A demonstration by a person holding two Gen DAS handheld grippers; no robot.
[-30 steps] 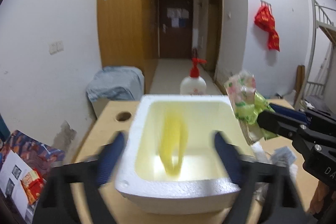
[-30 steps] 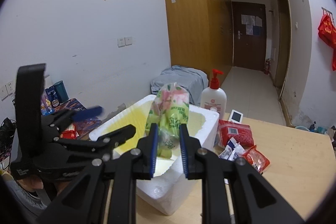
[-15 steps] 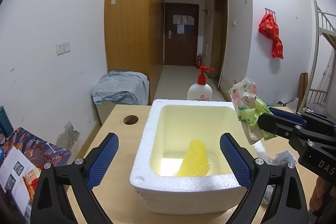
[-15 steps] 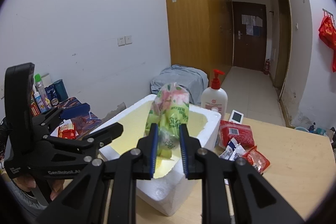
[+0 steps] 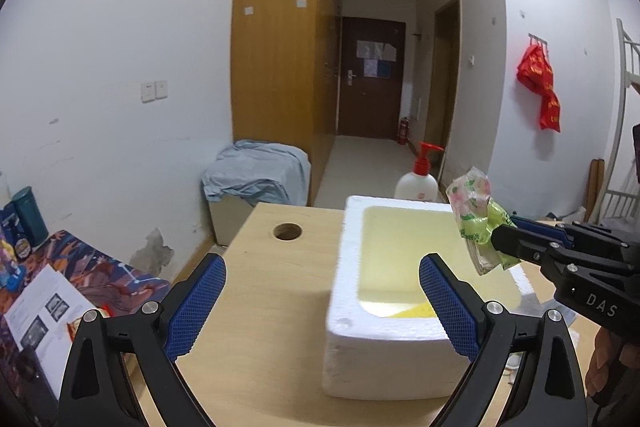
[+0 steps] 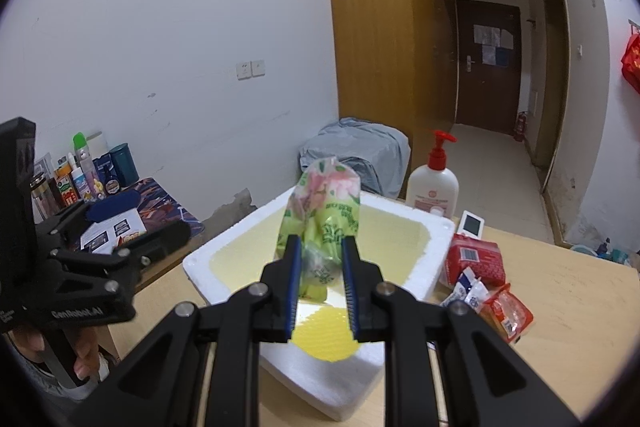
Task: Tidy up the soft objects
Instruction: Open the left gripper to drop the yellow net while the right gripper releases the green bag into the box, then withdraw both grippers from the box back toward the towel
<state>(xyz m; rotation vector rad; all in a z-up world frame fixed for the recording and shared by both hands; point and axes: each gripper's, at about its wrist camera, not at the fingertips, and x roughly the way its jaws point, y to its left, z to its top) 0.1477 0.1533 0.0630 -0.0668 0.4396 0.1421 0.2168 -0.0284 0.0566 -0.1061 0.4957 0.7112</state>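
A white foam box [image 5: 384,359] [image 6: 224,251] stands on the wooden table [image 5: 272,287], and a yellow soft piece [image 5: 412,313] [image 6: 324,335] lies on its floor. My right gripper [image 6: 320,255] [image 5: 504,239] is shut on a green and pink plastic packet [image 6: 324,223] [image 5: 476,223], held upright over the box's right rim. My left gripper [image 5: 322,303] [image 6: 140,223] stands wide open with nothing between its blue pads, in front of the box's left wall, and is seen left of the box in the right wrist view.
A white pump bottle with a red head [image 6: 434,187] [image 5: 416,183] stands behind the box. A red packet [image 6: 476,259], small sachets [image 6: 468,291], a red-orange pouch [image 6: 508,311] and a small white device [image 6: 472,225] lie to the right. The table has a round hole [image 5: 287,231]. Bottles [image 6: 84,179] crowd the far left.
The yellow piece dropped from between the left fingers and settled on the box floor. The left gripper then drew back and shifted left of the box. The right gripper kept still with its packet.
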